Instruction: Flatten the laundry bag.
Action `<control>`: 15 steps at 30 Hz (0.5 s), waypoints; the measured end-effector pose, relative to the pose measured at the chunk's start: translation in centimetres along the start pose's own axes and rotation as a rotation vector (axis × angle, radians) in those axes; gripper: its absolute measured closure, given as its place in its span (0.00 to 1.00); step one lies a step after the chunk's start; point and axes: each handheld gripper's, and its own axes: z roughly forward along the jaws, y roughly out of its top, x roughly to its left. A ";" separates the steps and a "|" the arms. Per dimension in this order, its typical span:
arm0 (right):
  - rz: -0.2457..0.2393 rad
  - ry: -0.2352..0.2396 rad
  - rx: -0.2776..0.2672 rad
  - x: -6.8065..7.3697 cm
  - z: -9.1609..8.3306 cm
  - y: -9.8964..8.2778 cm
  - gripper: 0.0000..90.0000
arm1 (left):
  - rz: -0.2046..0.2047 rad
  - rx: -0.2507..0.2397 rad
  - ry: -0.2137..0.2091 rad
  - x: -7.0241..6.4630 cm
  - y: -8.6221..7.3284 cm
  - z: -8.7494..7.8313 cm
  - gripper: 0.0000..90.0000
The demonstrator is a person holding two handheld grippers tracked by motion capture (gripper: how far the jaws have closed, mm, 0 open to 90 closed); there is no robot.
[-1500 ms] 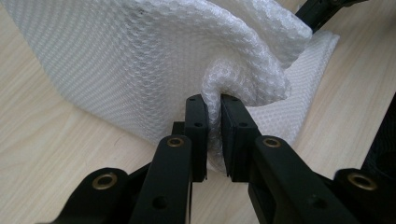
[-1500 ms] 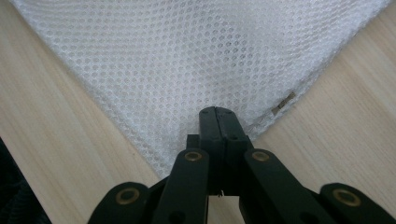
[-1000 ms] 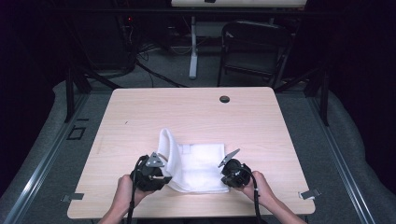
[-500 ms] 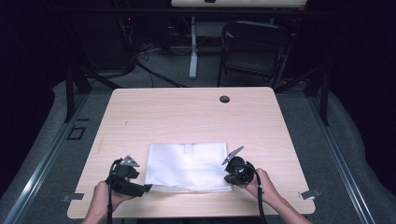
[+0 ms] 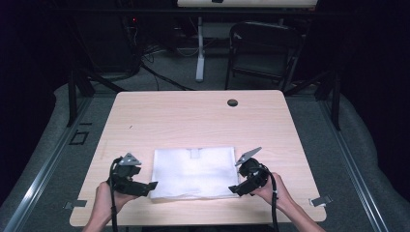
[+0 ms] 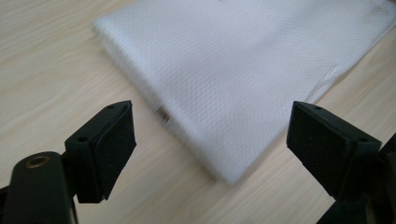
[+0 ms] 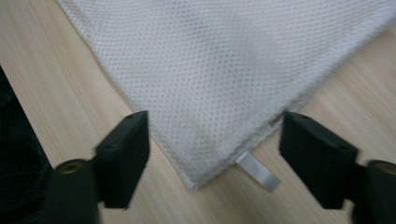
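Note:
A white mesh cloth [image 5: 193,171] lies folded flat as a rectangle near the table's front edge. My left gripper [image 5: 151,185] sits at its near left corner. Its jaws have just been opening and stand wide apart, with the cloth's corner [image 6: 224,93] on the table between them, untouched by the pads. My right gripper [image 5: 234,189] is at the near right corner. Its jaws have also just been opening, and the corner [image 7: 210,93] with a small white tag [image 7: 259,171] lies loose between them. A hand holds each gripper from the bottom edge.
The light wooden table [image 5: 193,121] has a dark round hole [image 5: 232,102] near its far edge. Behind it stand a black chair [image 5: 263,48] and a white post [image 5: 199,48]. Cables run over the dark floor.
The cloth's left part stood raised a second ago and now lies flat. My left gripper slid left and opened. My right gripper let go of the right corner and rose slightly.

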 end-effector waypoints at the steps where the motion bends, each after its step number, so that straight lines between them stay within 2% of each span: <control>1: 0.008 -0.003 0.001 -0.1 -0.3 -0.1 0.16 | 0.011 0.002 -0.007 -0.2 0.3 0.4 0.17; 5: 0.041 -0.010 -0.006 -0.4 -1.4 -0.7 0.06 | 0.055 0.002 -0.044 -1.3 1.8 2.1 0.16; 7: 0.039 -0.014 -0.001 -0.6 -1.7 -0.9 0.01 | 0.085 0.005 -0.064 -1.8 2.3 2.6 0.16; 9: 0.046 -0.010 -0.023 -0.8 -1.8 -1.0 0.00 | 0.107 -0.002 -0.082 -2.2 2.6 3.1 0.16; 11: 0.046 -0.028 -0.017 -1.0 -1.8 -0.9 0.00 | 0.123 0.005 -0.102 -2.6 3.0 3.8 0.15; 15: 0.047 -0.026 -0.015 -0.9 -1.7 -0.8 0.00 | 0.155 0.028 -0.128 -3.3 3.4 5.0 0.17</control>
